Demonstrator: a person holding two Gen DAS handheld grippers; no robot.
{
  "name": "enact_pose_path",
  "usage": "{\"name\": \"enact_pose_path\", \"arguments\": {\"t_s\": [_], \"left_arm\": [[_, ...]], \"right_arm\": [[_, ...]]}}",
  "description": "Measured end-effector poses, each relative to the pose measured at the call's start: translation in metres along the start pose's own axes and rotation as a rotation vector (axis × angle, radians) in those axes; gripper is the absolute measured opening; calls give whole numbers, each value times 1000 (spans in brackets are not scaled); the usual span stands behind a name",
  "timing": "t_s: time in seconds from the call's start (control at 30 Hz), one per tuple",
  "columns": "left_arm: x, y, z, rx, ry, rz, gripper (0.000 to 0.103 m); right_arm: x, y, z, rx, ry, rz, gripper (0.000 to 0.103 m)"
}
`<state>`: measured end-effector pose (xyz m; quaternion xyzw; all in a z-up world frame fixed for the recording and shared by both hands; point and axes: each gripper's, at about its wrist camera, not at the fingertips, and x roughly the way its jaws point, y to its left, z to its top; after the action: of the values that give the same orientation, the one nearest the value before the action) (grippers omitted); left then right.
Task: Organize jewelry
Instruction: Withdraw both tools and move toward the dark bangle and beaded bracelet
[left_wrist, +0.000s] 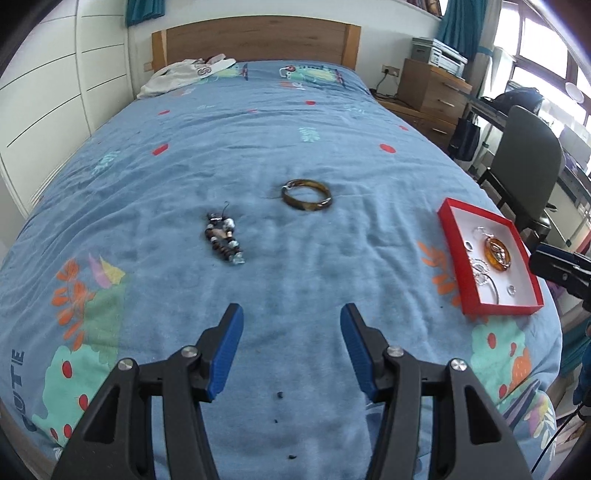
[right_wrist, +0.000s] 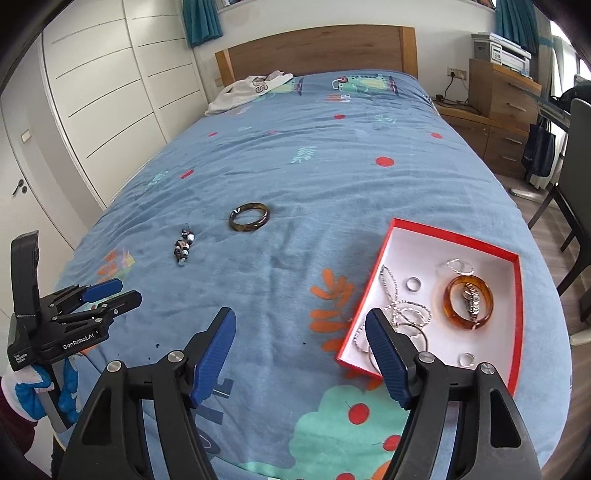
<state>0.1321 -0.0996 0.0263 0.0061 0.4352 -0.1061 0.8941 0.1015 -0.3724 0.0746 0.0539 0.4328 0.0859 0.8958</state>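
A: Bedspread, blue with printed plants and red dots, covers the whole bed. What lies on it?

B: Three groups. A dark brown bangle lies flat near the middle. A bundle of dark and pale beads lies to its left, apart from it. A red box with a white floor sits near the right edge of the bed.

A: Contents of the box?

B: An amber bangle with a small silver piece inside its ring, a silver chain along the left side, and several small silver rings, one near the centre and one near the front wall.

A: State of the left gripper?

B: Its blue pads stand wide apart over bare bedspread, short of the beads, with nothing between them. In the right wrist view it appears at the left edge, gripped by a hand in a blue and white glove.

A: And the right gripper?

B: Jaws spread, nothing grasped. One pad overlaps the box's near left corner in the view; the other hangs over the bedspread. Whether it touches the box cannot be told.

A: Background?

B: A wooden headboard, a pale garment at the pillow end, white wardrobe doors at left, a chair at right
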Motion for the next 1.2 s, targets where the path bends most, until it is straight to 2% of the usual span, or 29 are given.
{"name": "enact_pose_path", "arguments": {"t_s": [0.13, 0.2, 0.33, 0.57, 0.77, 1.0, 1.2], "left_arm": [[17, 32, 5, -78, -2, 20, 53], [29, 44, 11, -89, 0, 48, 53], [55, 63, 28, -122, 8, 50, 53], [108, 81, 61, -171, 38, 51, 53], [145, 84, 72, -163, 70, 69, 53], [167, 93, 68, -185, 95, 71, 53], [175, 91, 65, -179, 88, 82, 53]], "right_arm": [[26, 13, 11, -23, 16, 16, 72], [41, 20, 18, -36, 29, 28, 72], [79, 32, 36, -63, 56, 54, 72], [156, 51, 81, -99, 92, 110, 71], [213, 61, 118, -116, 106, 111, 67], [268, 59, 134, -113, 166, 71, 59], [291, 53, 127, -106, 204, 67, 41]]}}
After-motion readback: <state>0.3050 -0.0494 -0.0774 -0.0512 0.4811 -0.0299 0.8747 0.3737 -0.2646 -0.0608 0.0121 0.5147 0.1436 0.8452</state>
